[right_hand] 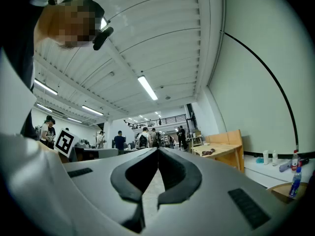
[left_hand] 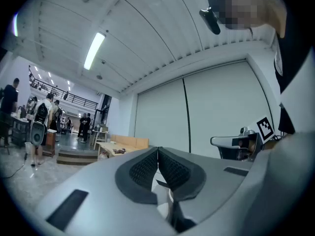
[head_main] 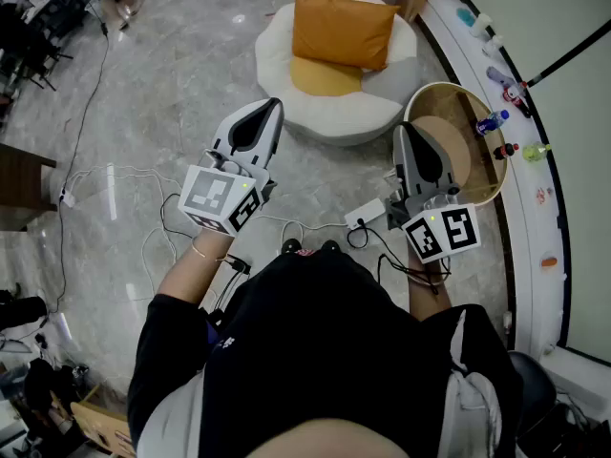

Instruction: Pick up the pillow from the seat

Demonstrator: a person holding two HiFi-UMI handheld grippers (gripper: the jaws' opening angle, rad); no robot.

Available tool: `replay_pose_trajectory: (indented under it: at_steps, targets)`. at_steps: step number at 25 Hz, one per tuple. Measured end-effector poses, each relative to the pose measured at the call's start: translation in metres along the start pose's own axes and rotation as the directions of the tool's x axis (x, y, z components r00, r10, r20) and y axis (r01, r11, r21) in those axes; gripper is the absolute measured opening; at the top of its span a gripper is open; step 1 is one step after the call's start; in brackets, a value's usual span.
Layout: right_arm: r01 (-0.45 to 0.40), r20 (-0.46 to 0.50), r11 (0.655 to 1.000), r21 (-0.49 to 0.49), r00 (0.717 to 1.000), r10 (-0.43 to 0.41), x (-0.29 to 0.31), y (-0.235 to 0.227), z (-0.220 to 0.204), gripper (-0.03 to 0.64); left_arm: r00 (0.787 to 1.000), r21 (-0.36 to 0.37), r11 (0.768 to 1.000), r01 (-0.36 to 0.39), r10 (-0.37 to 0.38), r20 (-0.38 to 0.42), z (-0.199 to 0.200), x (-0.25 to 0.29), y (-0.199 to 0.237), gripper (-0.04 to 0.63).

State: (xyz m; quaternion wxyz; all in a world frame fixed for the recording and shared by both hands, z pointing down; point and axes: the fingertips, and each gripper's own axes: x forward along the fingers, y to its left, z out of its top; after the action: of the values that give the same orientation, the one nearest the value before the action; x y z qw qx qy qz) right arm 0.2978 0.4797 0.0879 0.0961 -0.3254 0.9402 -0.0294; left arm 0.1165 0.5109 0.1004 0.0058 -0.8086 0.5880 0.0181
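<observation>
Two tools hang closed tight and empty: the left gripper (head_main: 270, 106) and the right gripper (head_main: 403, 130). A corded white power strip (head_main: 365, 215) lies on the marble floor, a round wooden table (head_main: 473, 160) rightward. Beyond, the plump orange pillow (head_main: 344, 29) leans upright on the round white seat (head_main: 277, 55), behind a yellow cushion (head_main: 323, 76).

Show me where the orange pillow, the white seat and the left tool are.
orange pillow (head_main: 342, 29): head view, middle of its front face.
white seat (head_main: 332, 120): head view, its near rim.
left tool (head_main: 275, 104): head view, its closed tips.
</observation>
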Motion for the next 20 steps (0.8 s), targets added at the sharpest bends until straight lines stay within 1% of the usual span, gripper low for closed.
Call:
replay_pose_trajectory:
  at_steps: [6, 11, 15, 20]
  targets:
    - [0.001, 0.007, 1.0, 0.004, 1.0, -0.001, -0.001, -0.003, -0.001, 0.021, 1.0, 0.008, 1.0, -0.002, 0.002, -0.002, 0.0, 0.0, -0.003, 0.011]
    - [-0.011, 0.056, 0.999, 0.048, 0.998, 0.008, -0.004, -0.01, 0.006, 0.021, 1.0, 0.01, 1.0, -0.014, 0.014, 0.003, 0.003, 0.001, -0.004, 0.011]
    - [-0.015, 0.044, 1.0, 0.006, 0.999, 0.014, -0.006, -0.014, 0.007, 0.021, 1.0, 0.014, 1.0, -0.028, 0.028, 0.005, 0.004, 0.002, -0.007, 0.011]
    - [-0.017, 0.045, 1.0, 0.009, 0.999, 0.017, -0.01, -0.03, 0.007, 0.021, 0.999, 0.015, 0.999, -0.045, 0.045, 0.001, 0.004, 0.008, -0.013, 0.011]
